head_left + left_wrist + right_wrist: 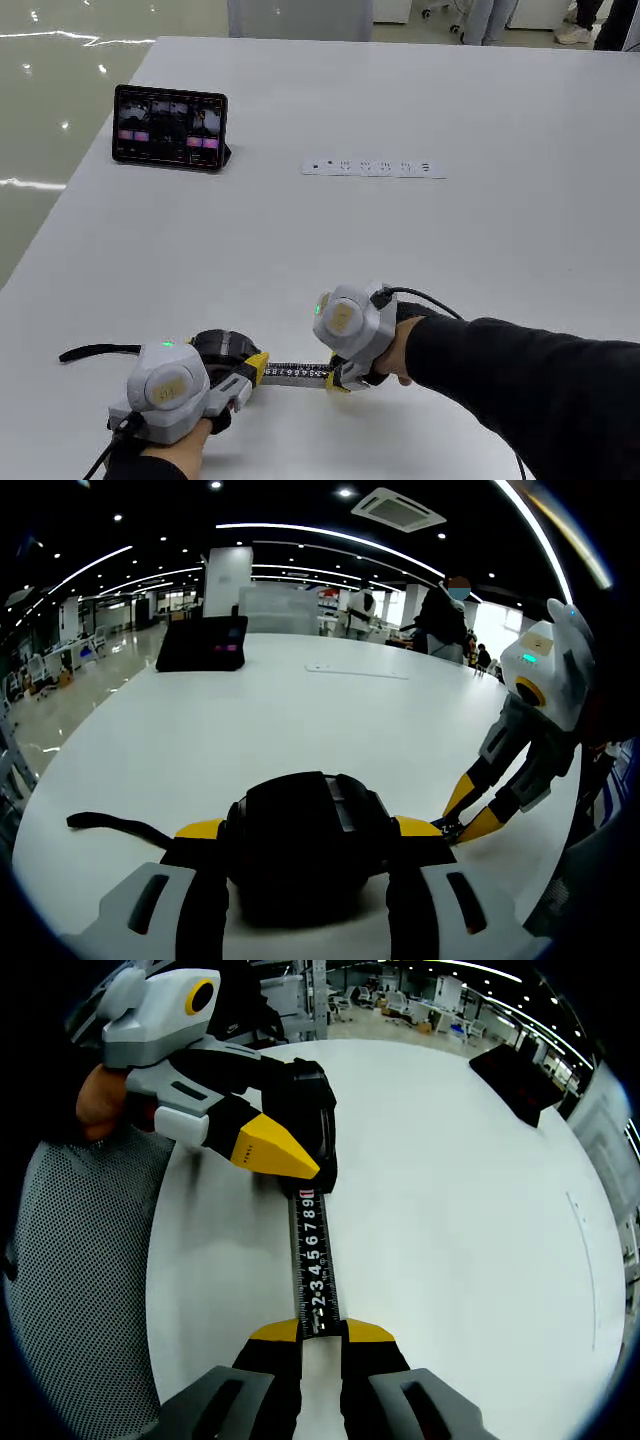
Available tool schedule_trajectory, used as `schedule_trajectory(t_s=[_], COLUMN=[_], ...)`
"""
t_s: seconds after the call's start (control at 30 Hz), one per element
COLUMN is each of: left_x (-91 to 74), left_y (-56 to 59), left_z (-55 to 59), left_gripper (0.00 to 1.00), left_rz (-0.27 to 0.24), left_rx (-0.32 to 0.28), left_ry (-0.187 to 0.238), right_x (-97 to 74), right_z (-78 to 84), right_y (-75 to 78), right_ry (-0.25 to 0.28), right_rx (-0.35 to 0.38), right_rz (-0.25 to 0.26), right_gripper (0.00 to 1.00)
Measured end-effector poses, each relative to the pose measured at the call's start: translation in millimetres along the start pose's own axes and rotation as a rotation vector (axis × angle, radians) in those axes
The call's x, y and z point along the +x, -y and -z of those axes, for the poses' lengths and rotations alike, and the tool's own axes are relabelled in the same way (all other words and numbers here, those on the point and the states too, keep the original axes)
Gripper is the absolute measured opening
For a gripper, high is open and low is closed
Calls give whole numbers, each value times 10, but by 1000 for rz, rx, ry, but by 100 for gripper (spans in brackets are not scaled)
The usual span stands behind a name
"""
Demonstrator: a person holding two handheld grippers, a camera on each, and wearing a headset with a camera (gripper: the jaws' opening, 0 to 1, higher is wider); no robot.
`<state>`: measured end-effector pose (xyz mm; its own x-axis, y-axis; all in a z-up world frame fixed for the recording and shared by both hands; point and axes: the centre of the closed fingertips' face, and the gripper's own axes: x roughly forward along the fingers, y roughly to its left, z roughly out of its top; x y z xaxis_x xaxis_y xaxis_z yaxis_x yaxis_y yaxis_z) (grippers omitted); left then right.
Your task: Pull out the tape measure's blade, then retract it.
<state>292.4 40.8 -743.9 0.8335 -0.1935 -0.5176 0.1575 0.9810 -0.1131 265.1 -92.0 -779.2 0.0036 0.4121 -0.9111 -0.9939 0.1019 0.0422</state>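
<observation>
A black tape measure (225,348) lies on the white table near the front edge, with its black strap (88,352) trailing left. My left gripper (245,372) is shut on the tape measure's case (310,845), yellow tips on both sides. A short length of blade (295,374) runs right from the case. The blade (313,1268) shows numbers up to about nine. My right gripper (335,381) is shut on the blade's free end (318,1328). In the left gripper view the right gripper (470,818) stands at the right, its tips down on the table.
A dark tablet (169,127) stands at the back left of the table (420,240). A white power strip (373,167) lies in the middle, farther back. The table's left edge (60,200) drops to a glossy floor. People stand beyond the far edge.
</observation>
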Motion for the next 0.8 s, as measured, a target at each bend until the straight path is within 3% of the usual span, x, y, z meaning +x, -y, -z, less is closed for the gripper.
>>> schedule_trajectory(t_s=[0.33,0.8], left_x=[-11,-7], left_y=[-2,-10], left_z=[13,10], left_gripper=[59,58], left_rz=[6,9], left_rx=[-11,-13], left_ry=[-12,-18], right_x=[14,53], right_z=[-16,-61], right_y=[14,34], right_ry=[19,23], right_rx=[-7,44], right_rz=[-32,-37], right_gripper=[11,11])
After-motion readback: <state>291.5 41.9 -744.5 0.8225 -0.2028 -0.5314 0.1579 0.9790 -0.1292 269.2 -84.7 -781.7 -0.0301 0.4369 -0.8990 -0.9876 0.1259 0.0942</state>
